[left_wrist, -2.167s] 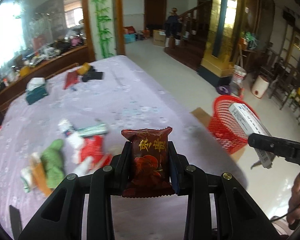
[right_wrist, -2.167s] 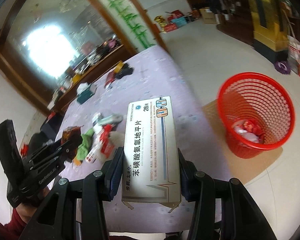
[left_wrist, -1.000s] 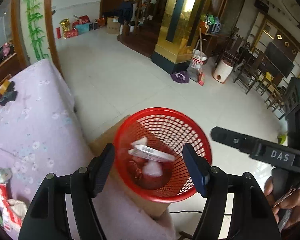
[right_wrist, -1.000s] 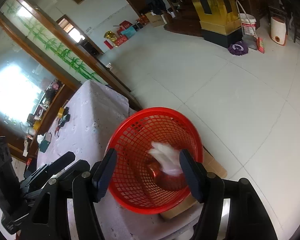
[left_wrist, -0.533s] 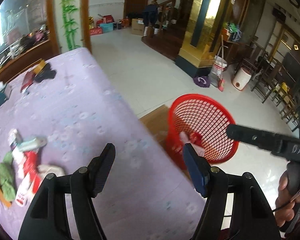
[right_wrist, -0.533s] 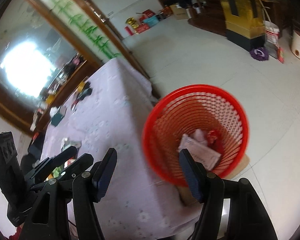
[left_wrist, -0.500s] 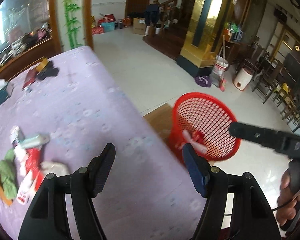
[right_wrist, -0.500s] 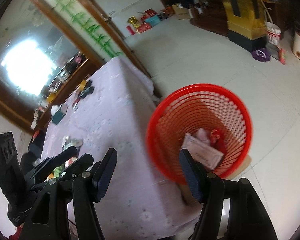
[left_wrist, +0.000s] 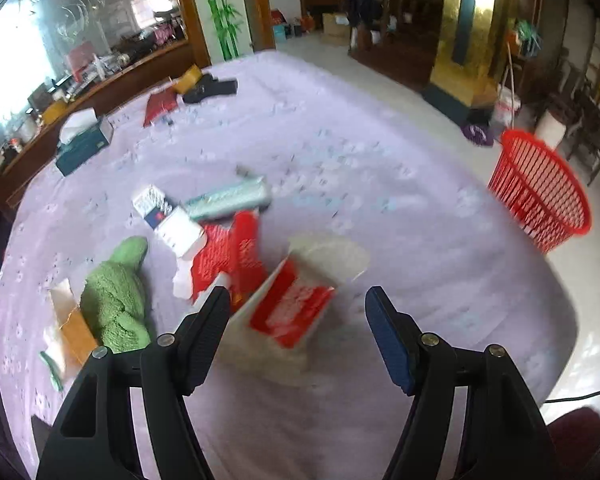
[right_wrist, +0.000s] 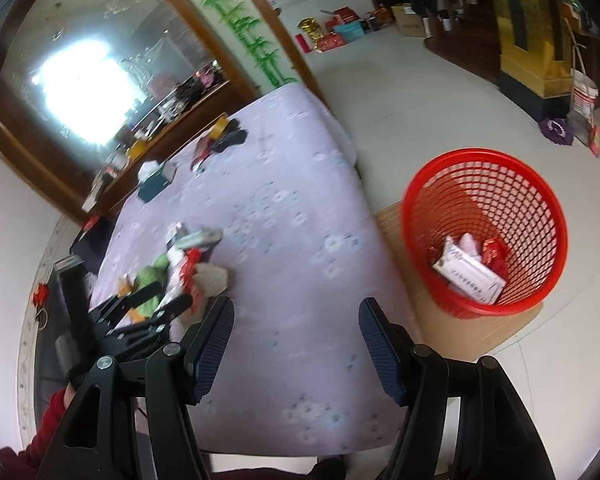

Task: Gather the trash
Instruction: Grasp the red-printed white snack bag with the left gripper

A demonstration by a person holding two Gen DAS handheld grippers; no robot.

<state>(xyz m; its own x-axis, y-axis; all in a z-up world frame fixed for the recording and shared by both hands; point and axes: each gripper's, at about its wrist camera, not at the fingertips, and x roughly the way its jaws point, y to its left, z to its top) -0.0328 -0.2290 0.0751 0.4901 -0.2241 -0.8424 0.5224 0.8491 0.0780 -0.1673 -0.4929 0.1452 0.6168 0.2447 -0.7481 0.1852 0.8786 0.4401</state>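
Observation:
My left gripper point(left_wrist: 298, 312) is open and empty, low over a pile of trash on the lilac table point(left_wrist: 380, 160). A red-and-white carton point(left_wrist: 290, 306) lies just ahead between the jaws, beside a crumpled white paper point(left_wrist: 332, 254), red wrappers point(left_wrist: 228, 256), a teal tube point(left_wrist: 230, 198), a white box point(left_wrist: 168, 222) and a green cloth point(left_wrist: 116, 292). My right gripper point(right_wrist: 296, 330) is open and empty over the table's near edge. The red mesh basket point(right_wrist: 486, 232) stands on the floor to its right, holding the white medicine box point(right_wrist: 468, 272) and a red snack bag point(right_wrist: 494, 252).
A tissue box point(left_wrist: 84, 138), a red pouch point(left_wrist: 160, 106) and a black item point(left_wrist: 212, 88) lie at the table's far side. The basket point(left_wrist: 540, 192) stands on cardboard point(right_wrist: 460, 332) off the right edge. A sideboard runs behind the table.
Both grippers dropped their loads into the basket and opened. The left gripper has swung back from the basket to the trash pile; the right has pulled back over the table edge.

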